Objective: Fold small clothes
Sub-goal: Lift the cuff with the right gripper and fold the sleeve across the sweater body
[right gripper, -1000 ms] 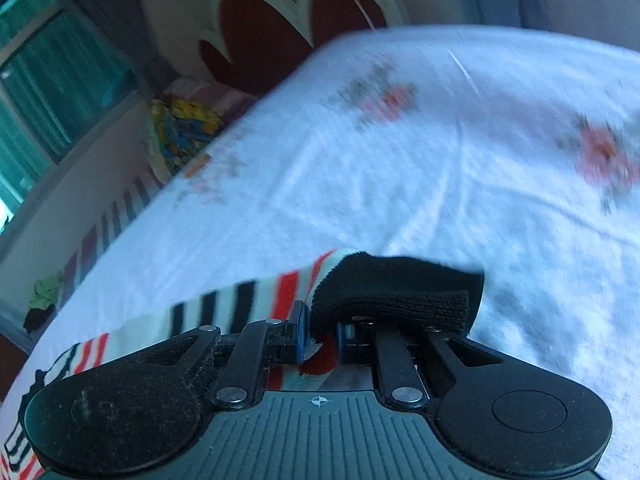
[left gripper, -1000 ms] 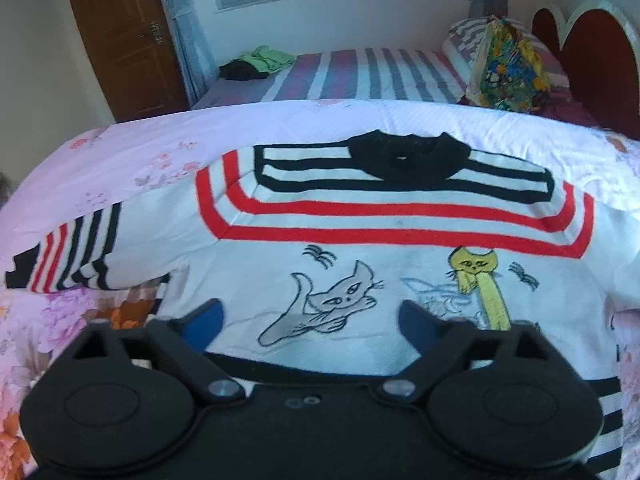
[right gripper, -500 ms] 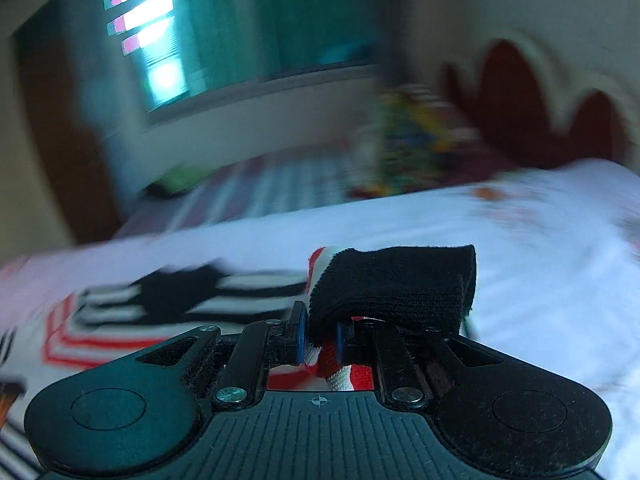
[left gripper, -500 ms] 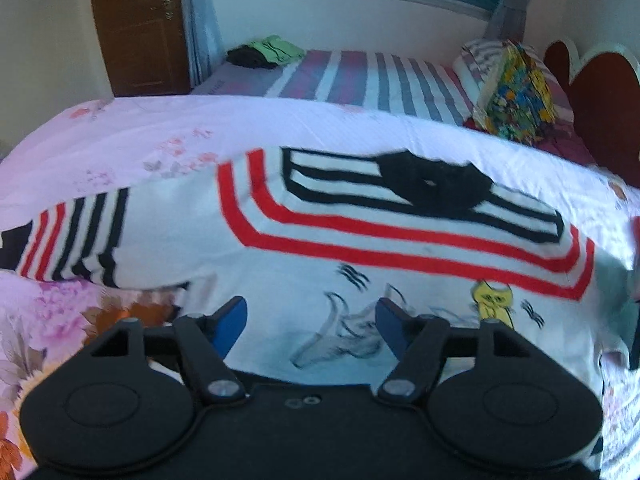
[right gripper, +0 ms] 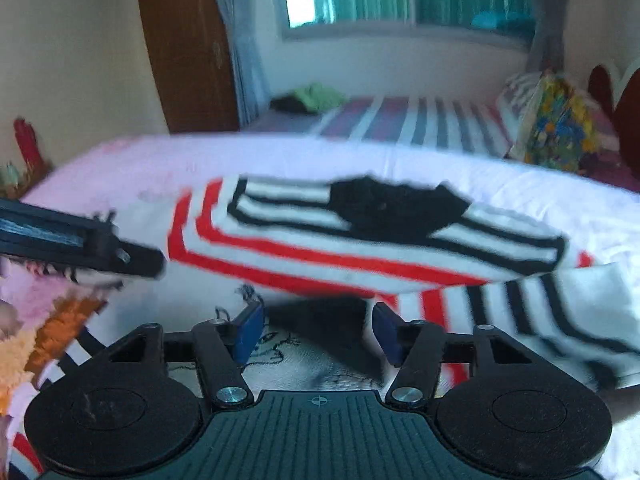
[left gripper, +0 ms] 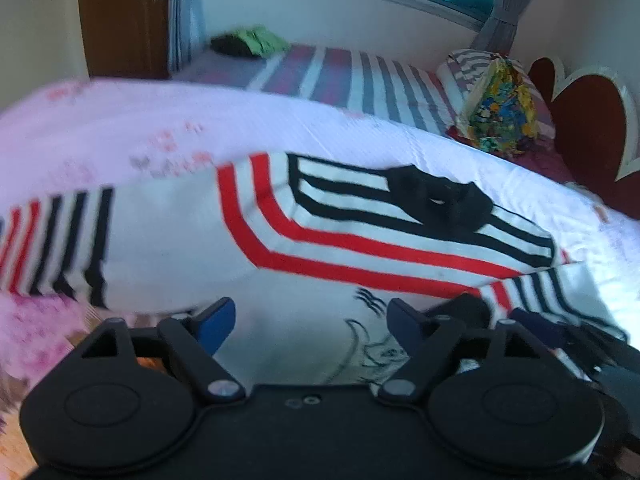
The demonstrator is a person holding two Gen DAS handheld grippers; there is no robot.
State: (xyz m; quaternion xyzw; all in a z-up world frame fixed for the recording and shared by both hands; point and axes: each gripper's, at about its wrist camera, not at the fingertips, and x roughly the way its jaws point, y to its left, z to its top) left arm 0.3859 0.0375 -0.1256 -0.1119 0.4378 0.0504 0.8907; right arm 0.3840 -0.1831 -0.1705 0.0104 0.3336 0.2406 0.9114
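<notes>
Sweater, knitted, white with red and black stripes, spread chest-up on the pink floral bedspread. Looks light, soft and floppy; likely to sag from any single pinch and to cling a little to the cover rather than slide. Best taken at a firm edge: black cuff, hem or shoulder seam, not the loose middle of the knit.

Nearest first: left gripper low over the chest print, jaws spread wide, nothing between them, no cloth visibly touched. Right gripper likewise parted wide over the same printed area, holding nothing. Dark patch just ahead of its fingers, cuff or shadow, hard to tell through the blur.

A little further out: right sleeve folded in across the chest, stripes slanting toward the middle. Left sleeve stretched straight out to the side, not yet folded, so probably the next thing to grab, at its cuff. Beyond that, black collar at the far edge of the garment.

Further back: second bed with a striped sheet, a bright patterned pillow, a red headboard.
</notes>
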